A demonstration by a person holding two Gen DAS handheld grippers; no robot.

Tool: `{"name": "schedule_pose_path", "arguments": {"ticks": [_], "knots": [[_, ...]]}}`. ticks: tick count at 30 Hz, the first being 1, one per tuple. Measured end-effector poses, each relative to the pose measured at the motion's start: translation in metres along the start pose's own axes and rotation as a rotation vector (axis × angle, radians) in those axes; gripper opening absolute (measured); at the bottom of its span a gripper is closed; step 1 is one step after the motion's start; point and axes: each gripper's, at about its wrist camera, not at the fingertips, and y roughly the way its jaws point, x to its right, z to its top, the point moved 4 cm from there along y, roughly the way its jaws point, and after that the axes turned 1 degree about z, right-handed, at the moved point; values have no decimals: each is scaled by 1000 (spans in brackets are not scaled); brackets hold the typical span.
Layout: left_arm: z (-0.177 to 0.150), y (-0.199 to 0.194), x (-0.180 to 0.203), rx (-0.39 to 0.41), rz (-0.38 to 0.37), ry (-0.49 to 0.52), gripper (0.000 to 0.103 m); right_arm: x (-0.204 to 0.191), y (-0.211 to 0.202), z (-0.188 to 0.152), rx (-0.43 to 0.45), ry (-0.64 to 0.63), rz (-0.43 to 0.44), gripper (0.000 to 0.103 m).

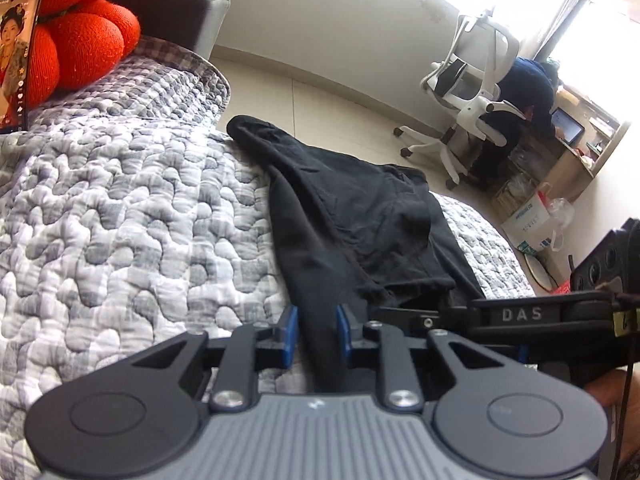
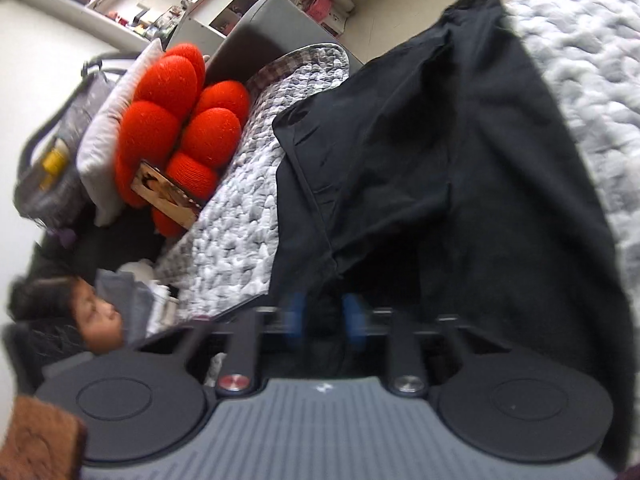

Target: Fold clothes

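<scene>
Nearest the lens in both wrist views, dark grey tool bodies fill the lower edge, with blue-padded tongs reaching out from them. Beyond these, a bed (image 1: 120, 208) covered by a grey-white quilted spread is seen as the largest thing, and across it a black garment (image 1: 360, 216) is laid, apparently trousers. Its long axis is seen to run from the tongs at 6 o'clock away toward 11 o'clock in the left wrist view, where a rounded end points at the far bed edge; in the right wrist view the same garment (image 2: 460, 168) stretches from 6 toward 1 o'clock. At 10 o'clock a red knotted cushion (image 1: 80, 40) is propped, with a phone (image 1: 16, 60) leaned against it. The left tongs (image 1: 316, 332) are closed narrowly on a bunched strip of the black cloth, which is pinched between the blue pads. The right tongs (image 2: 324, 316), blurred, are drawn nearly together with black fabric between them, so a grip on the garment's near edge is judged likely. Both near corners seem to be taken so that the near end can be lifted and carried over as one fold.
</scene>
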Motion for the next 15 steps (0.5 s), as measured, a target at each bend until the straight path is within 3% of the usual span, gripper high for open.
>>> {"name": "schedule_pose_path", "arguments": {"ticks": [5,9,15], "knots": [[-1,-1,0,2,3,26,21,-16,-18,11,66,-90,-2,6],[-4,3,1,-23,12,41,21,-12,-30,17,127,-134,-57,6],[-5,4,0,-37,13,34,22,17,-11,12,75,-80,-137,6]]}}
